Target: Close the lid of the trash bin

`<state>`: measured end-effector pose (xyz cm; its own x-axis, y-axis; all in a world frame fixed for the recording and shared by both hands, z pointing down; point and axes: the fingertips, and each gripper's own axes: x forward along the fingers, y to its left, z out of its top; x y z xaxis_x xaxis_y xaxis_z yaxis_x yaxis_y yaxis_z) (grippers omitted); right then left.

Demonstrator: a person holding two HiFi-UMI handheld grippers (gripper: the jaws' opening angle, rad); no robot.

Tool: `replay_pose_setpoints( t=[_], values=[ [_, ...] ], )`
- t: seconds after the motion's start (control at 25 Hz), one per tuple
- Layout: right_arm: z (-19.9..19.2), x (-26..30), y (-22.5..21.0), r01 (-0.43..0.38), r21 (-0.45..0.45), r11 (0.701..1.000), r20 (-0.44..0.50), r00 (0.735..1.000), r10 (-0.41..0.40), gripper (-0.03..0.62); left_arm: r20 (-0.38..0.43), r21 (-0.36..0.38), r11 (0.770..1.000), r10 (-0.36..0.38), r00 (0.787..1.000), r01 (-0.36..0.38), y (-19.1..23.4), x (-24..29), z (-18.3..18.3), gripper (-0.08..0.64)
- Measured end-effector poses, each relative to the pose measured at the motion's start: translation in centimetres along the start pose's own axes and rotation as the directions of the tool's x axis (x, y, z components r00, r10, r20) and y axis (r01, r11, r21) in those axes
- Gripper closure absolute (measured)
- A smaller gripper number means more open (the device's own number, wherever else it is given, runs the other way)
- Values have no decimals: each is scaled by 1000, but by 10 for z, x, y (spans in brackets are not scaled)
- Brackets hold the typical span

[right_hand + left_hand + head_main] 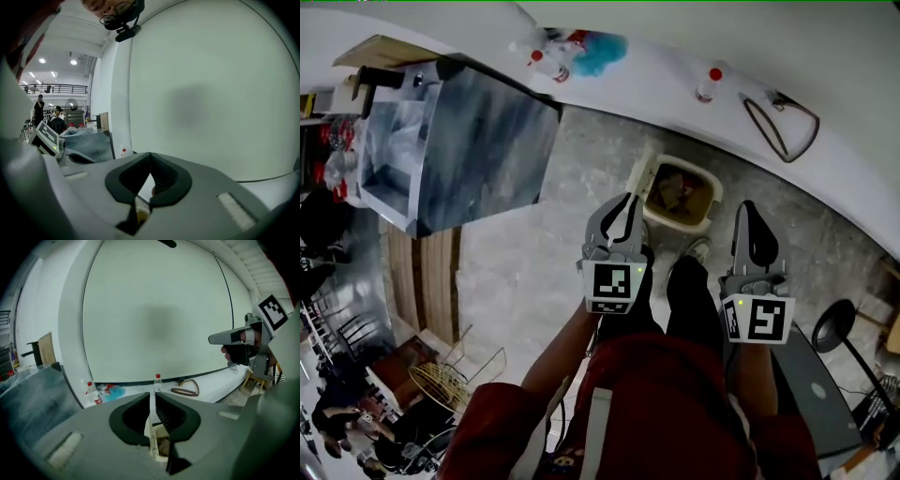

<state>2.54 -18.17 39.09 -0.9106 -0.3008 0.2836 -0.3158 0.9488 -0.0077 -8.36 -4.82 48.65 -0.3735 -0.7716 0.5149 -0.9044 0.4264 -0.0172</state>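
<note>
The trash bin sits on the floor by the wall. Its lid stands up, so the rubbish shows. The 2 grippers hang above it, I think to push the lid down. The left gripper has its fingers a tiny bit apart, holding nothing. The right gripper has its fingers pressed together, empty.

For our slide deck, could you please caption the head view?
The left gripper and right gripper poised near the open trash bin, its lid standing upright.
</note>
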Motion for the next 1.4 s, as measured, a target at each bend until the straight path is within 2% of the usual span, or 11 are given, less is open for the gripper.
replay_pose_setpoints(
  t=[0.32, 0.52, 0.76, 1.04, 1.4],
  values=[
    [-35, 19, 24, -22, -2, 1000, -78, 997, 21, 592, -134, -30, 998, -52, 990, 48, 4, 31, -69, 446],
    [-54, 29, 35, -41, -21, 999, -122, 992, 38, 592, -219, -49, 994, -107, 970, 98, 3, 52, -116, 394],
    [-72, 39, 48, -54, -22, 998, -161, 986, 50, 592, -296, -59, 990, -139, 945, 127, 0, 68, -158, 377],
    [-81, 44, 52, -61, -32, 998, -181, 982, 54, 592, -331, -91, 985, -171, 928, 149, -5, 74, -178, 376],
    [-89, 37, 37, -35, -20, 999, -188, 982, 31, 592, -346, -89, 984, -178, 921, 157, -13, 74, -180, 376]
  ],
)
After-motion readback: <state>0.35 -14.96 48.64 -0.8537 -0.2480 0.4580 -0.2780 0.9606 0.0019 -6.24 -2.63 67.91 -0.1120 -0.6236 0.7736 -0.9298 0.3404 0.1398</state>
